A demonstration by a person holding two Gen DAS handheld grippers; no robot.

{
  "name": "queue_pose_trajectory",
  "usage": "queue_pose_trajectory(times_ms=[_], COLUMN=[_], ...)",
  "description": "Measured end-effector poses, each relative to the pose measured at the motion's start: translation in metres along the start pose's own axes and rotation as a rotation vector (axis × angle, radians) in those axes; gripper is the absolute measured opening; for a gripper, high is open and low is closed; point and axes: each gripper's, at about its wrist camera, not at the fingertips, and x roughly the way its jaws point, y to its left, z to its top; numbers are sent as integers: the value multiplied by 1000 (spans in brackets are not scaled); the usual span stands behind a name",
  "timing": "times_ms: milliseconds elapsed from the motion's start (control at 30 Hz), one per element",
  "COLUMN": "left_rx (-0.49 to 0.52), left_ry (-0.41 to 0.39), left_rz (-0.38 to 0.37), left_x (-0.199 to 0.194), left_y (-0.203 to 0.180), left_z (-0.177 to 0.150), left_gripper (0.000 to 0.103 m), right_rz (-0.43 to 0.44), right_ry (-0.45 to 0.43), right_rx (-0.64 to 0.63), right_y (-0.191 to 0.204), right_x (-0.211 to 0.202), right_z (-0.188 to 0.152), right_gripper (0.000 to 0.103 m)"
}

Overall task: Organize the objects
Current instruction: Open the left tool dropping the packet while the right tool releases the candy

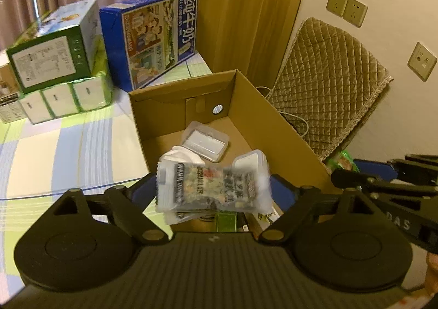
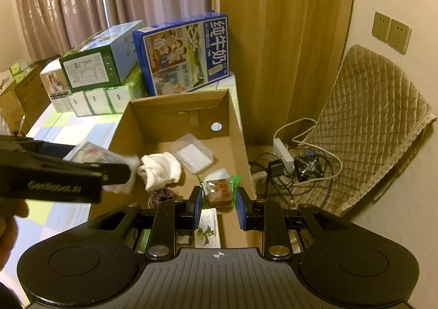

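Low in the centre of the left wrist view, the left gripper [image 1: 213, 194] has its two blue-padded fingers spread wide, with a clear snack packet [image 1: 212, 190] printed in dark text lying blurred between them; whether the pads actually press its ends cannot be told. Behind the packet, in the middle of the frame, stands an open cardboard box [image 1: 262, 106] on a table with a green, blue and white checked cloth [image 1: 68, 150]. Inside the box lie a clear plastic case [image 1: 206, 142] and a white rolled cloth [image 1: 182, 154]. At the lower centre of the right wrist view, the right gripper [image 2: 218, 206] pinches a small green-edged wrapped cake [image 2: 219, 190] between its blue pads, held over the near right part of the box floor. A card with a green cartoon figure [image 2: 208, 229] lies on the floor below those fingers. At the upper left of both views stand stacked green and white cartons [image 1: 52, 60], and beside them a blue milk carton [image 1: 158, 35] set upright. On the right of the right wrist view, a quilted beige pad [image 2: 375, 123] leans against the wall, with a power strip and tangled cables [image 2: 287, 161] on the floor beside the box.
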Motion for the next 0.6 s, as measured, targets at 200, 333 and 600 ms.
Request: queue_pose_trajectory(times_ms=[200,333,600], left_rx=[18,30,47], left_ry=[-22,-25,-36], left_rz=[17,28,55], left_x=[-3,-9,-20], left_y=[11,16,26], left_z=[0,-4,-11], left_gripper=[87,87,87], right_rz=[5,11,38], right_ry=[24,33,23], right_rx=[11,19,26], right_y=[-2,0,10], right_x=[8,10,13], right_z=[-9,-12,-4], right_gripper=[23,23,23])
